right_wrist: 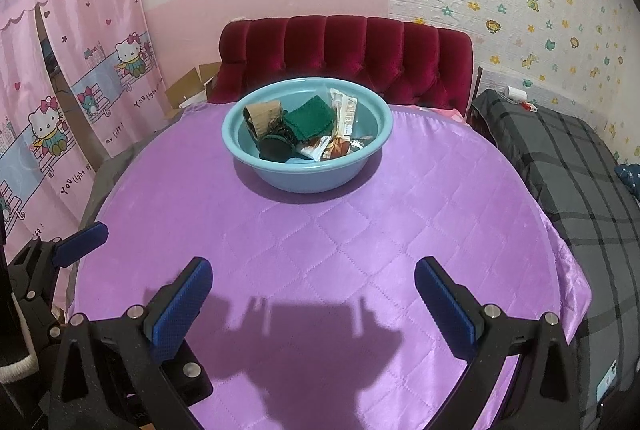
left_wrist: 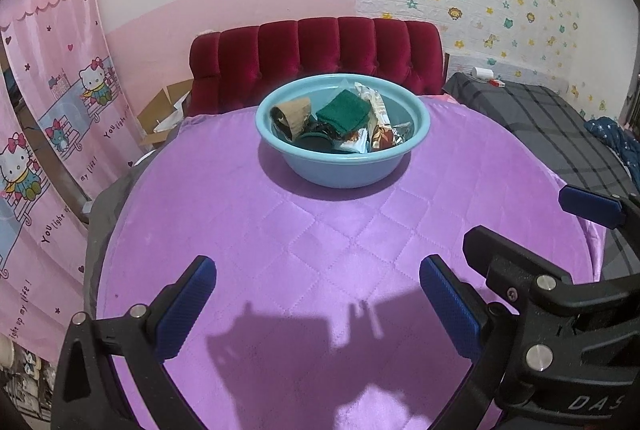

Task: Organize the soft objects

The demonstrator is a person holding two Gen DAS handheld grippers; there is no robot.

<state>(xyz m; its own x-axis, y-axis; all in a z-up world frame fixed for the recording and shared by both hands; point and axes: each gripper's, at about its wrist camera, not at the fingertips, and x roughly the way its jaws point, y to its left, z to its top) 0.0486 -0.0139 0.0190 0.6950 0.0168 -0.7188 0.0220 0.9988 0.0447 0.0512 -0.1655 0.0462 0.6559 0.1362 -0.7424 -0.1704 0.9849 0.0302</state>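
bare purple cloth point(left_wrist: 320, 250) ahead; blue basin point(left_wrist: 343, 166) beyond

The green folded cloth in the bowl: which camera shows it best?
The left wrist view: the green folded cloth lies larger there, top face fully visible. In the right wrist view it sits a little smaller, with the dark round item overlapping its near corner.

Hovering over the near part of a purple quilted cloth point(left_wrist: 320, 230) with the left gripper point(left_wrist: 318, 306) spread wide, both blue pads point(left_wrist: 186, 306) apart with nothing between them, shadows falling on the cloth below. Sitting toward the far edge of the cloth, well apart from the pads: a light blue basin point(left_wrist: 344, 166) holding a folded green cloth point(left_wrist: 342, 112), a brown cardboard tube point(left_wrist: 294, 114), crinkled snack wrappers point(left_wrist: 378, 126) and a dark round item. Poking in from the right side, the right gripper point(left_wrist: 540, 230), with 1 blue pad showing at the frame edge.
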